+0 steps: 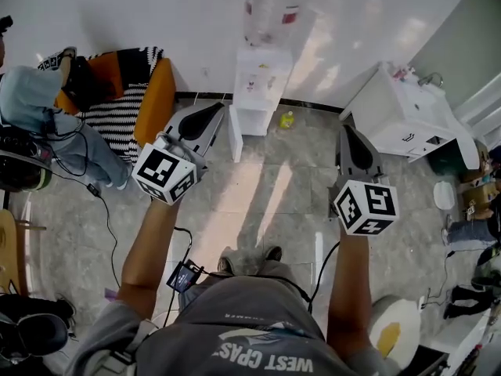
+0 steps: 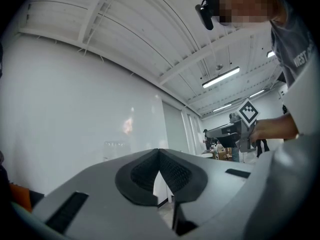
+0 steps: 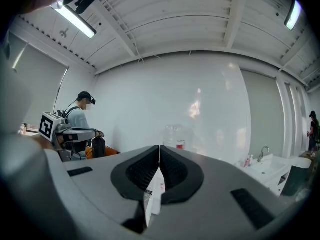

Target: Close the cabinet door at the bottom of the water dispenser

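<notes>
Room: grey tiled floor, white wall | Near: left gripper point(image 1: 210, 117) at 10 o'clock, right gripper point(image 1: 352, 138) at 2 o'clock, both with fingers pressed together on nothing | 12 o'clock: cabinet door point(image 1: 234, 135) stands open under the water dispenser point(image 1: 262, 73); probably light, stiff, free-swinging; push its free edge | Compartment looks empty; bottle point(image 1: 270, 6) on top, contents unclear.

Two tongs point(image 1: 218, 110) point(image 1: 348, 130), one dispenser point(image 1: 262, 84), one sink point(image 1: 407, 116)

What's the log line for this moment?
phase: pre-contact | left gripper: shut, empty | right gripper: shut, empty | cabinet door: open, untouched | water dispenser: ahead, against wall
</notes>
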Tool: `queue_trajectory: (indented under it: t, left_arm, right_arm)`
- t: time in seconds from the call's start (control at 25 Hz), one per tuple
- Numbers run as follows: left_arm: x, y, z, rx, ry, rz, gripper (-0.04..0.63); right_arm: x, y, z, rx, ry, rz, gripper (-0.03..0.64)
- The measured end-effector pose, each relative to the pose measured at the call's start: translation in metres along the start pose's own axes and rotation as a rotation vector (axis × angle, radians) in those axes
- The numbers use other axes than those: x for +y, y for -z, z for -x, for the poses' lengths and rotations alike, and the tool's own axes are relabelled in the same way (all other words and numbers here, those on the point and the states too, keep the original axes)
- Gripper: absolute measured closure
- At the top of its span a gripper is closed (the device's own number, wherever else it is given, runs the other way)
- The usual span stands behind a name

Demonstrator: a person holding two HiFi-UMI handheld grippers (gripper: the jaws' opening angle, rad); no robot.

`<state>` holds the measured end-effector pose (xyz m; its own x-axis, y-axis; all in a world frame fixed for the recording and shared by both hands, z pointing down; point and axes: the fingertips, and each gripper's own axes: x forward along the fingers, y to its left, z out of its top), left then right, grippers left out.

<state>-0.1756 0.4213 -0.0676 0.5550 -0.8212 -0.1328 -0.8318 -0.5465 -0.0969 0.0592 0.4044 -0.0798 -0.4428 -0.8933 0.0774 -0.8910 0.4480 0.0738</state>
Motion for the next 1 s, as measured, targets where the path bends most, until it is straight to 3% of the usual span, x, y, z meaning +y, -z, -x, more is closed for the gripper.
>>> queue_trajectory:
  t: [0.24,0.44,1.0]
  left_arm:
    - [0.002,0.007,-0.025,0.037,0.004,-0.013,0.581]
    - [0.013,0.021,-0.048,0.077,-0.043,-0.022,0.581]
    - [0.014,0.042,-0.140,0.159,-0.165,-0.057,0.581]
  right_arm:
    - [-0.024,0.008,-0.024,0.007,-0.012,-0.007,0.589]
    - [-0.048,0.014,-0.058,-0.009,-0.054,-0.025,0.588]
    - [-0.121,0.026,-0.156,-0.011,-0.241,-0.050,0.588]
